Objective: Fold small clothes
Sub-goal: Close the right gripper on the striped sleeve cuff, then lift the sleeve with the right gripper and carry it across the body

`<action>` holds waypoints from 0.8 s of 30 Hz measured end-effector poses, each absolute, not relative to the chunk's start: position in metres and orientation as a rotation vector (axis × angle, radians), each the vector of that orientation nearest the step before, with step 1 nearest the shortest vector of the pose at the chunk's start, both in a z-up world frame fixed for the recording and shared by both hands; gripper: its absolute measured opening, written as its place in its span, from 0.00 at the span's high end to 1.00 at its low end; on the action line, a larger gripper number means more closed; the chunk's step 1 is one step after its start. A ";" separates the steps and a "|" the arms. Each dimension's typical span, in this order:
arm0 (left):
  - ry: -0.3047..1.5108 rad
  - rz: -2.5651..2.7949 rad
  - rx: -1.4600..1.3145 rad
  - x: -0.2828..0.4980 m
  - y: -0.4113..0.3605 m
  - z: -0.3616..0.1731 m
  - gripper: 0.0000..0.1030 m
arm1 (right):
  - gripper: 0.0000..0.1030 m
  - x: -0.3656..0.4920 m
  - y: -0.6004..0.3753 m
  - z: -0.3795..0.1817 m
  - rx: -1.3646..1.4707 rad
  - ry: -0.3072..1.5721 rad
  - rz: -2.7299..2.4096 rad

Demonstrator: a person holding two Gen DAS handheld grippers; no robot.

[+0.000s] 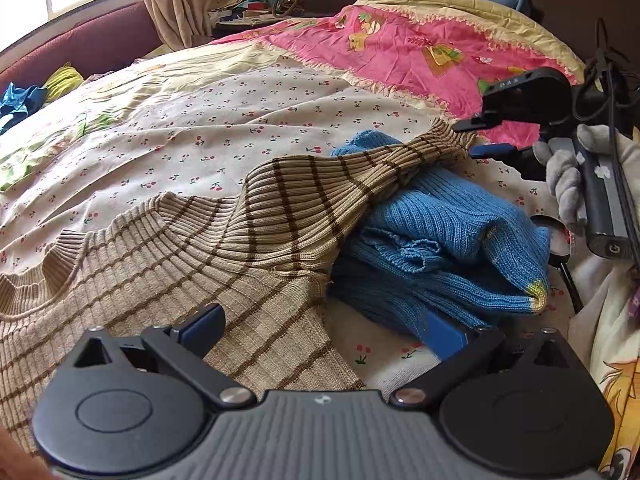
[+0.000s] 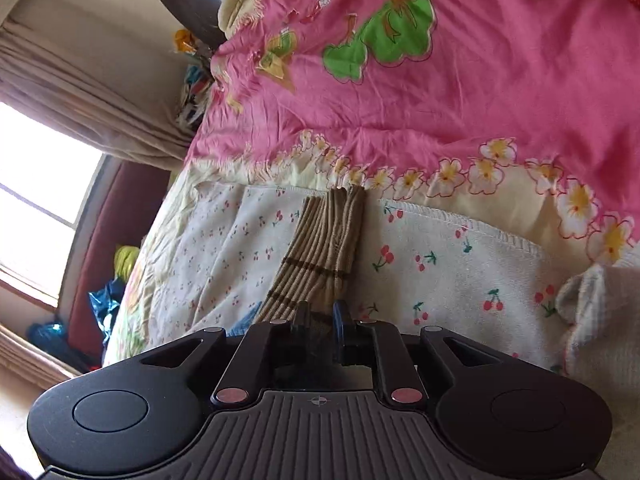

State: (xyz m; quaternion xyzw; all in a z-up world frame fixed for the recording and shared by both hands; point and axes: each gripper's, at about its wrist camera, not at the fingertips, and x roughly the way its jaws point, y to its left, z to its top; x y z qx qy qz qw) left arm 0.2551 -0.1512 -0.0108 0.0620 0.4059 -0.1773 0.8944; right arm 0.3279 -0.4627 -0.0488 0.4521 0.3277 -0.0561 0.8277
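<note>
Left wrist view: a ribbed beige sweater (image 1: 168,248) with thin brown stripes lies spread on the cherry-print sheet (image 1: 240,120), its sleeve pulled up taut and bunched toward the right gripper (image 1: 476,138), which a gloved hand (image 1: 564,176) holds. A chunky blue knit (image 1: 440,240) sits crumpled under that sleeve. The left gripper (image 1: 324,332) has its jaws spread wide over the sweater's edge, pinching nothing. A pink cartoon-print blanket (image 1: 420,52) lies further back.

Right wrist view: the right gripper's jaws stand a little apart with the corded sleeve cuff (image 2: 324,248) between them; can't tell if the pads are actually pressing it. The cuff fans out over the sheet, just short of the blanket's flower border (image 2: 480,172).
</note>
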 end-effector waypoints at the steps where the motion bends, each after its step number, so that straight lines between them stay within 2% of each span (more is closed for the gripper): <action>1: 0.843 -0.368 0.125 0.256 -0.152 -0.011 0.00 | 0.67 0.333 -0.462 -0.046 0.940 0.689 -0.121; 2: 0.844 -0.370 0.121 0.257 -0.153 -0.011 0.00 | 0.60 0.338 -0.460 -0.042 0.916 0.677 -0.130; 4: 0.845 -0.371 0.119 0.257 -0.154 -0.012 0.00 | 0.57 0.350 -0.457 -0.039 0.859 0.686 -0.154; 16: 0.858 -0.371 0.110 0.255 -0.151 -0.016 0.00 | 0.59 0.357 -0.457 -0.053 0.872 0.721 -0.192; 18: 0.862 -0.371 0.105 0.256 -0.150 -0.017 0.00 | 0.62 0.360 -0.452 -0.050 0.829 0.728 -0.196; 22: 0.870 -0.370 0.099 0.256 -0.149 -0.018 0.00 | 0.82 0.366 -0.451 -0.051 0.794 0.768 -0.223; 24: 0.870 -0.372 0.097 0.255 -0.148 -0.019 0.00 | 0.86 0.366 -0.451 -0.052 0.777 0.774 -0.226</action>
